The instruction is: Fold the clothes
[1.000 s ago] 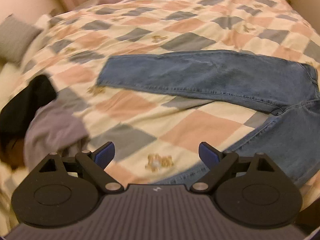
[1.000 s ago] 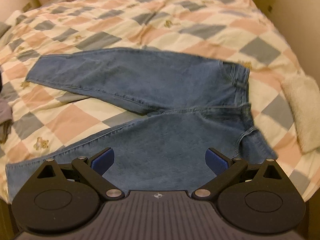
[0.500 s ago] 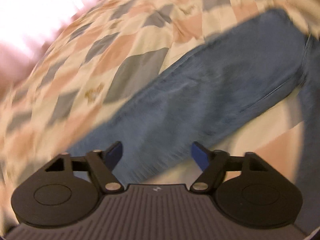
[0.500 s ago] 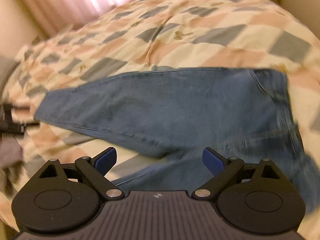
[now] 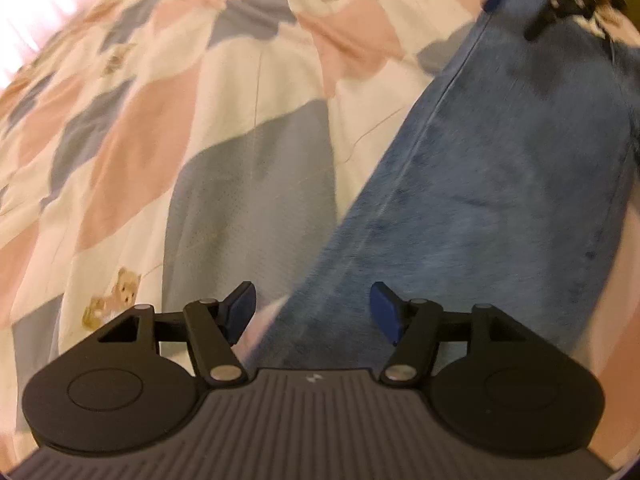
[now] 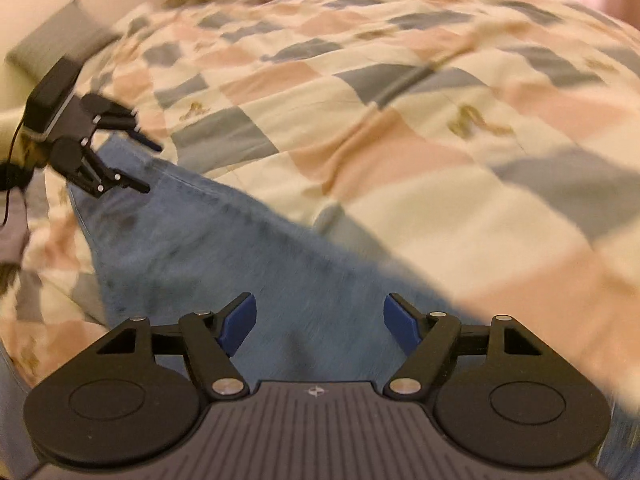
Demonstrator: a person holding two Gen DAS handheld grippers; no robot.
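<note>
While the jeans (image 5: 500,184) lie spread flat and unfolded on the bed (image 5: 224,128), both tools, left (image 5: 312,312) and right (image 6: 320,322), have just been closing over one leg yet grasp nothing, so all folding remains.

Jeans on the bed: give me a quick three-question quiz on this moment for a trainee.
1. True or false: the jeans lie on a plain white sheet.
2. The quilt is printed with: A bears, B cars, C stars?
3. Is the left gripper or the right gripper clamped on denim?
Key: 1 false, it is a checked quilt. 2 A. 3 No: both pairs of jaws have just been closing but stand open, denim showing between them.
</note>
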